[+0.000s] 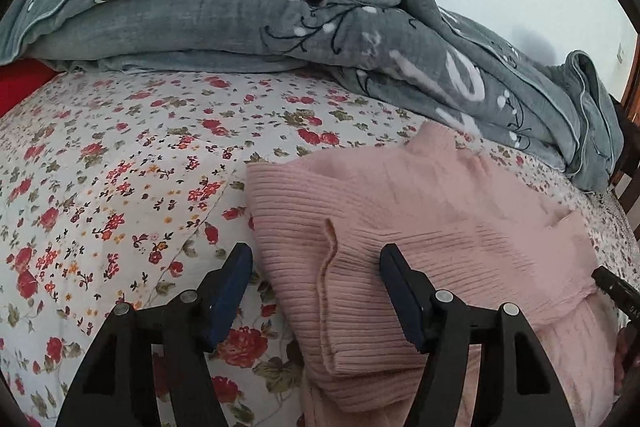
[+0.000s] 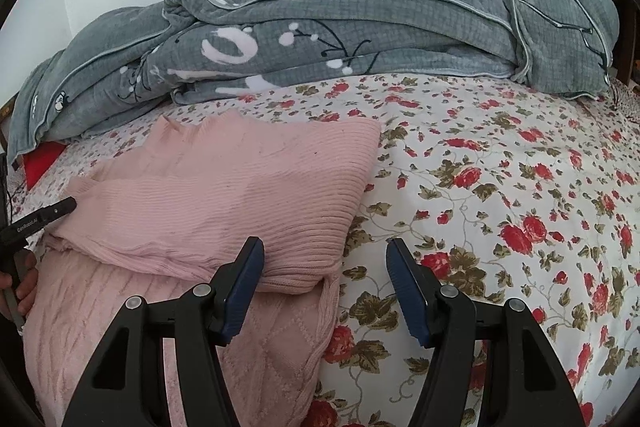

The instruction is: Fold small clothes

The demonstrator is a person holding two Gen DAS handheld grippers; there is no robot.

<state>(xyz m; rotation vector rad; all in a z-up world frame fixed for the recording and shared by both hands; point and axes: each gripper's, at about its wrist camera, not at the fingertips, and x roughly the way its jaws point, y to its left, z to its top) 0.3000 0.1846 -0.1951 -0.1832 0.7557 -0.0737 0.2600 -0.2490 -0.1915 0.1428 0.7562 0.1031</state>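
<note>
On the floral bedspread (image 2: 500,163), both grippers (image 1: 316,259) (image 2: 324,247) gape wide, empty, flanking the folded pink sweater's (image 1: 400,195) edges.

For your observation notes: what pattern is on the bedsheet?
Red flowers with green leaves on white bedsheet, clearest in the right wrist view.

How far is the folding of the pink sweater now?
Partly done: the pink ribbed knit sweater lies on the floral bedsheet with its upper part folded over the lower part. In hand: nothing; the left gripper and right gripper are open. Left: probably a final fold.
</note>
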